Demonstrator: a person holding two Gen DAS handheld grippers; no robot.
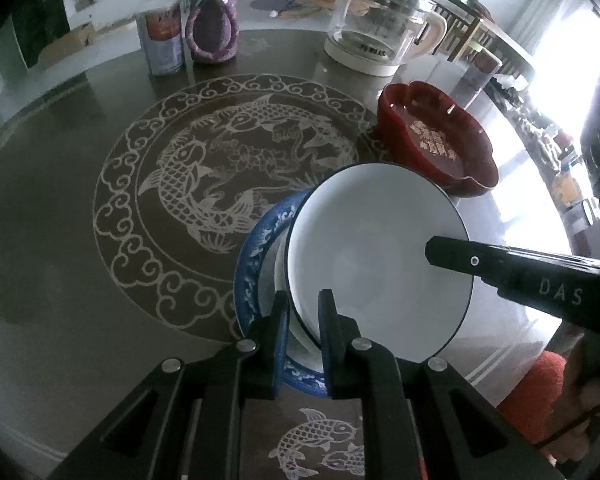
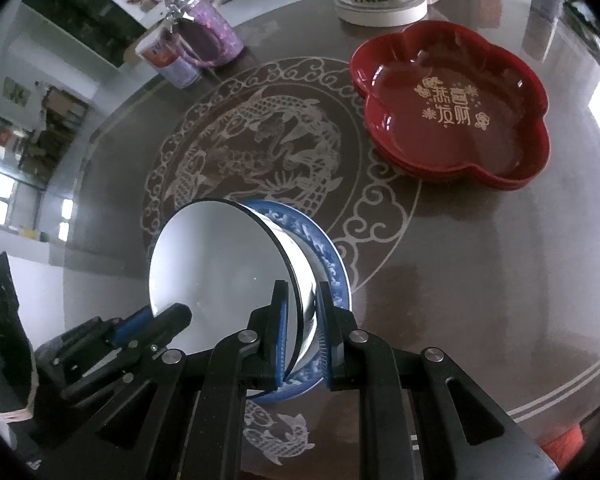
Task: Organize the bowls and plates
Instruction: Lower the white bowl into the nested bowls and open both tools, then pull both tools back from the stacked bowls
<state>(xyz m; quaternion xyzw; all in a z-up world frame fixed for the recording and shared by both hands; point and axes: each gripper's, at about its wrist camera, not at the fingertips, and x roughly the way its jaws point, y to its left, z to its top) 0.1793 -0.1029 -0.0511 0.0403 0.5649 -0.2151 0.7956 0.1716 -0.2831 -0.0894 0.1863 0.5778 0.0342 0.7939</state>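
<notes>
A white bowl (image 1: 376, 256) with a thin dark rim sits low over a blue-patterned plate (image 1: 256, 256), and I cannot tell whether they touch. My left gripper (image 1: 304, 308) is shut on the bowl's near rim, one finger inside and one outside. My right gripper (image 2: 300, 304) is shut on the opposite rim of the same bowl (image 2: 216, 264), with the blue plate (image 2: 328, 256) just beneath. The left wrist view shows a right finger (image 1: 480, 260) lying across the bowl's edge. The left gripper's fingers (image 2: 172, 316) show at the lower left of the right wrist view.
Stacked red flower-shaped trays (image 2: 452, 104) lie on the round fish-patterned table (image 2: 260, 140), beyond the bowl to the right. At the back stand a glass kettle (image 1: 376, 28), a can (image 1: 162, 40) and a purple jar (image 1: 212, 32). An orange sleeve (image 1: 540, 392) shows at the lower right.
</notes>
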